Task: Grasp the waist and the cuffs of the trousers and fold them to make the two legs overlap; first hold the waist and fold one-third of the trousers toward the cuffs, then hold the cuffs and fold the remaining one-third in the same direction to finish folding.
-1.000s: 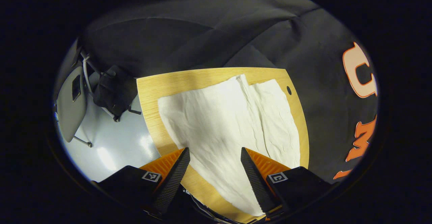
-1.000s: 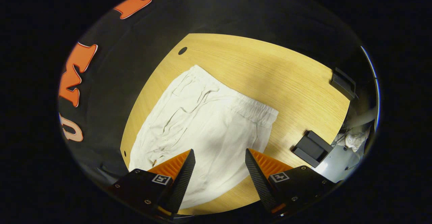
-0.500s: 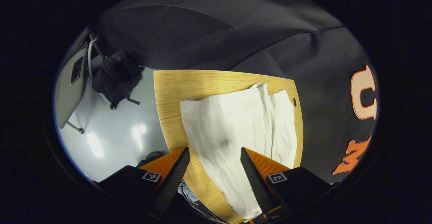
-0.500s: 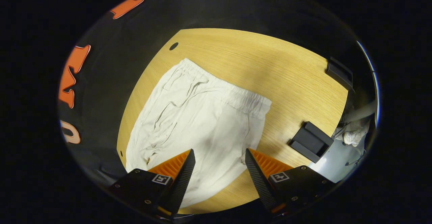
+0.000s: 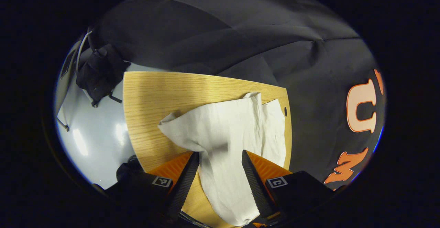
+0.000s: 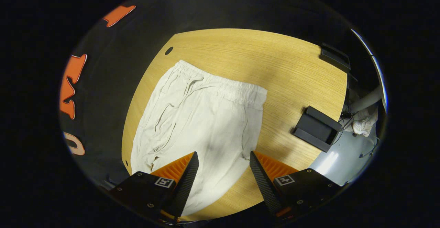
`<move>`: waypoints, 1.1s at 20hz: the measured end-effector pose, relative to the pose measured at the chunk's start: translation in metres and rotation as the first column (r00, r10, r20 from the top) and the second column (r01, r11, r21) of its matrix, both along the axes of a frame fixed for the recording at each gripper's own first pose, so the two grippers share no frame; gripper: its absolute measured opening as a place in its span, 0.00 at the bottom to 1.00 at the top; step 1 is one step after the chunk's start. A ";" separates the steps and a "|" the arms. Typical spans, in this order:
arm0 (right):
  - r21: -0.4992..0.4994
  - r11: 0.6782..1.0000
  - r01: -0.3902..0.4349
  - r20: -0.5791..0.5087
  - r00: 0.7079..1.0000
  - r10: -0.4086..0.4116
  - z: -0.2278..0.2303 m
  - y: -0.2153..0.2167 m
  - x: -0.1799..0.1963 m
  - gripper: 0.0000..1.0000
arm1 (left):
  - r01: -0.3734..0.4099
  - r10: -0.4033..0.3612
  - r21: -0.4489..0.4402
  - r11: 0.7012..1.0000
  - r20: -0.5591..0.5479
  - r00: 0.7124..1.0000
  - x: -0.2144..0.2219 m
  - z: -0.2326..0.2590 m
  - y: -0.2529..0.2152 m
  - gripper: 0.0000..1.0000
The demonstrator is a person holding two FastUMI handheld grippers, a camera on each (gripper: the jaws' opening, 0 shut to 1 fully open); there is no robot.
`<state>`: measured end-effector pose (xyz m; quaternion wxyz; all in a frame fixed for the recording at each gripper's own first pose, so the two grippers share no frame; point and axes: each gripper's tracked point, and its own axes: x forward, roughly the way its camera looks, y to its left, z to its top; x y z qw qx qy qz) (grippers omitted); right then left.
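Clearly soft and limp, the trousers (image 5: 227,132) drape over the counter (image 6: 292,66); left tool (image 5: 218,173) and right tool (image 6: 223,173) are spread, best gripping waistband and cuffs.

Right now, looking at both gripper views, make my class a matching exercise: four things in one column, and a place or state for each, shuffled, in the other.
Things:
1. trousers
2. left gripper
3. right gripper
4. black holder

Places or states:
A. open above the cloth near the waist end
B. on the bare table, beside the waistband
C. white, spread over the wood
D. fingers on either side of a raised fold of leg cloth

Pairs: 1-C, 2-D, 3-A, 4-B
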<state>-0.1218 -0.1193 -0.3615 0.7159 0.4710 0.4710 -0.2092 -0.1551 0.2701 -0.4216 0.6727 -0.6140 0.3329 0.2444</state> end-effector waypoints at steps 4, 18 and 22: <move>-0.040 0.998 0.044 -0.002 0.999 -0.044 -0.003 -0.023 -0.009 0.91 | 0.060 -0.060 -0.002 0.998 0.021 0.998 0.010 0.000 -0.004 0.86; 0.066 0.998 0.002 -0.010 1.000 -0.002 -0.046 -0.052 0.036 0.87 | 0.148 -0.110 0.161 0.976 -0.223 0.969 0.013 -0.007 -0.001 0.46; 0.056 0.998 0.008 -0.068 0.998 -0.004 -0.058 -0.053 0.034 0.56 | 0.261 -0.194 0.208 0.943 -0.296 0.935 0.009 -0.015 -0.005 0.15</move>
